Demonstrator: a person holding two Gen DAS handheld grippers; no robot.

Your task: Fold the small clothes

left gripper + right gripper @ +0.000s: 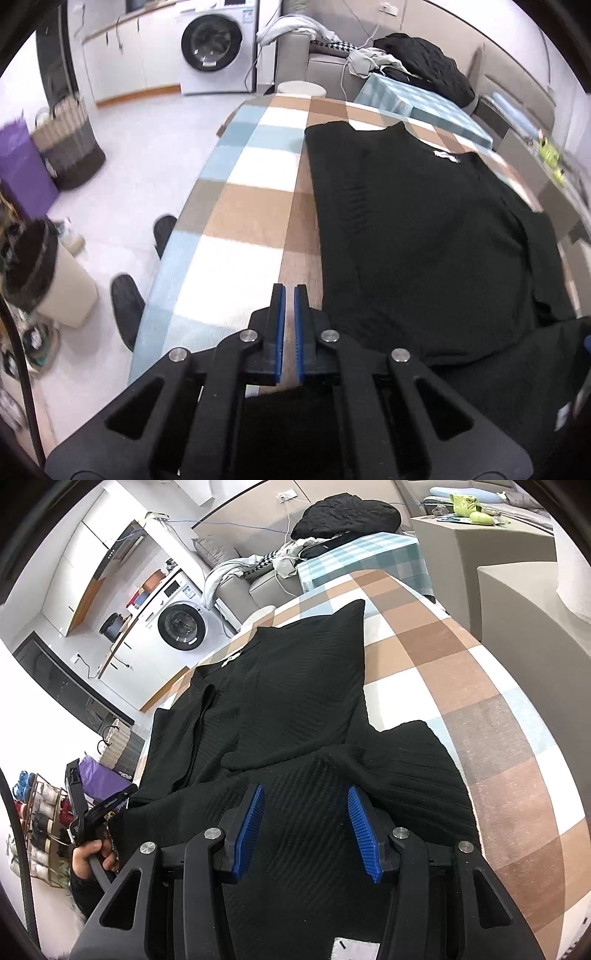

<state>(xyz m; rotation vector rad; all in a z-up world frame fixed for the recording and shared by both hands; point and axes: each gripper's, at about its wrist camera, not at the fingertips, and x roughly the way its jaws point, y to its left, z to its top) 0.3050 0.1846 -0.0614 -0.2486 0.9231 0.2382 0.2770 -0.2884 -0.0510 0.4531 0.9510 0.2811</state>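
On the checked bench [236, 206] lies a black ribbed sweater [417, 236], its left edge straight beside bare cloth. Left gripper [290, 291] hovers there, fingers narrow, holding nothing. Right gripper [306, 797] hangs over the rumpled hem, fingers wide; bare checks run rightward.

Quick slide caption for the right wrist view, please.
Right tongs open above a black knit top spread on the checked tablecloth, washing machine behind.
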